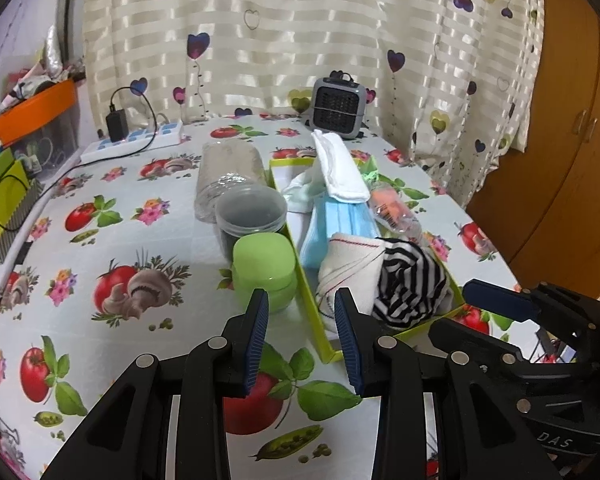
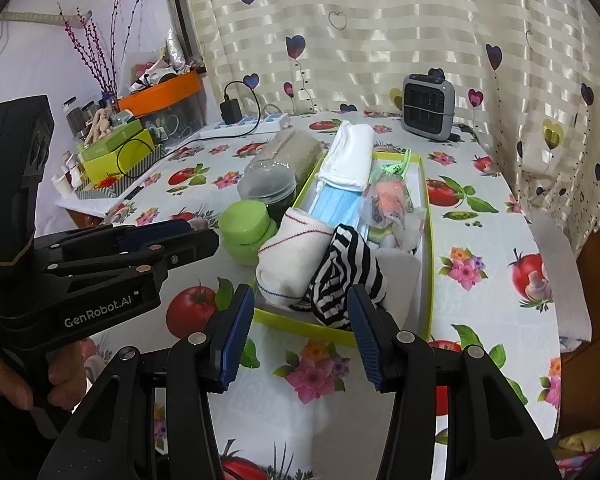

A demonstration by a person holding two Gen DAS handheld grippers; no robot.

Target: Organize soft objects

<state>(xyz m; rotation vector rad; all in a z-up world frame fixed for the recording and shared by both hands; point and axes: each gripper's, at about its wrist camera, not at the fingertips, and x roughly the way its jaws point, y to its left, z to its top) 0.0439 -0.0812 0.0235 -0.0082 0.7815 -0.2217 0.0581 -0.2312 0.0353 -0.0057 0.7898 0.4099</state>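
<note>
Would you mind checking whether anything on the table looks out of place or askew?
The clear plastic jar lies tipped on its side beside the green tray, rather than standing. The folded white cloth overhangs the tray's far end, and the striped cloth bulges over its near rim.

Black-and-white striped cloth (image 2: 342,276) just ahead; beyond, white red-stitched sock (image 2: 296,252), pale blue masks (image 2: 338,206), lime-green tray (image 2: 428,240).

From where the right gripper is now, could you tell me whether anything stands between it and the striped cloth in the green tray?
Only the tray's low near rim lies between. The right gripper is open and empty just short of it, and the striped cloth bulges above that rim. The white sock sits beside the cloth, not in front.
</note>
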